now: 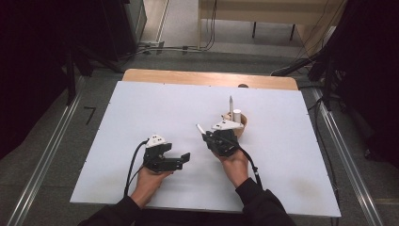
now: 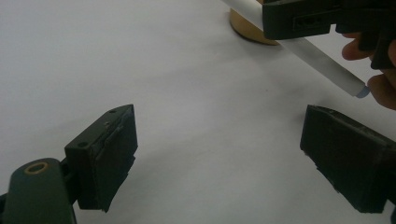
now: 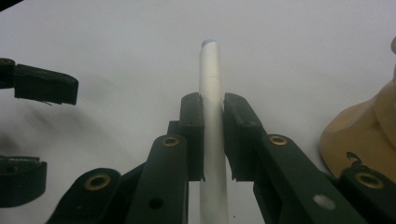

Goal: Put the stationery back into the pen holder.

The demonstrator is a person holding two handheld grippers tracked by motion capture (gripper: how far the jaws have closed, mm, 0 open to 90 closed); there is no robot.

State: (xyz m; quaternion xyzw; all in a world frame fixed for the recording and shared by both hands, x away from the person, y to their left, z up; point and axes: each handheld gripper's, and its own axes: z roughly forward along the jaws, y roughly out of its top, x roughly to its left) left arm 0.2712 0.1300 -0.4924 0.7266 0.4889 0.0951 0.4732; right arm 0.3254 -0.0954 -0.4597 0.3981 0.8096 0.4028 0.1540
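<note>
**A:** Item one, lower left of centre in the high view — the left gripper (image 1: 181, 160). Condition?

**B:** Its jaws are standing wide apart with nothing between them; in the left gripper view they are framing bare white table (image 2: 140, 56).

**A:** Item two, moving right — the white marker (image 1: 201, 128).

**B:** The right gripper (image 3: 213, 135) is clamping it mid-barrel, both jaws pressing on it, its blue-tipped end pointing away up the middle of the right gripper view. In the high view it is sticking out toward the upper left of that gripper, near the frame's centre.

**A:** Item three, rightmost — the wooden holder (image 1: 241, 126).

**B:** It is standing just behind the right gripper, already carrying a pen (image 1: 231, 104) and a white cylinder (image 1: 236, 114).

**A:** Risks to enter?

**B:** Three, as I judge it. The barrel is round and smooth, so it may be pivoting or sliding in the jaws if tilted. The holder is light-looking and crowded — a misaimed tip could be knocking it over or jamming against what is standing in it. And the open left jaws are sitting close to the marker's free end, so a drift could be bumping it.
</note>
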